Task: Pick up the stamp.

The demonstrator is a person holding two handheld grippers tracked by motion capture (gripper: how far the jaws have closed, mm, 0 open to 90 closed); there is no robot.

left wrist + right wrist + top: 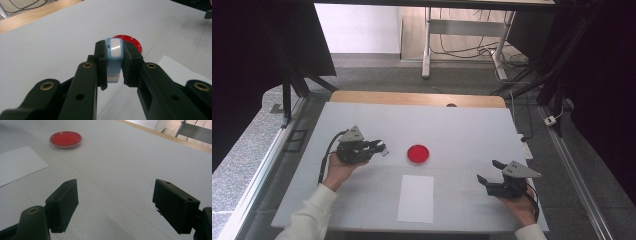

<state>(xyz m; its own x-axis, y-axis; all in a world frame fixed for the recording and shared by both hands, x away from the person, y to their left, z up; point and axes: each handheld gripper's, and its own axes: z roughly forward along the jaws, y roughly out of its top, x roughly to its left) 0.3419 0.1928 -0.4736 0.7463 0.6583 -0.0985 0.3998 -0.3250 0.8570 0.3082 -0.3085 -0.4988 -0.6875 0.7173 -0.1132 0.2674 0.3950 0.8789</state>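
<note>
Blue-and-white block [114,58]: clenched between left gripper [379,146] fingers [100,62], just left of red dish [418,154]. Right gripper [490,171]: fingers released, resting low, well right of dish.

White table [362,120] with a wooden far edge, red round dish [418,154] near its middle, white paper sheet [416,198] just nearer, well apart from the side edges

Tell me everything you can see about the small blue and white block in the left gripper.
The small blue and white block looks like smooth plastic: a light blue body with rounded corners, a glossy white face on top and a white base below. It stands upright, clamped between the left gripper's black jaws, held above the grey table, near the red round dish.
</note>
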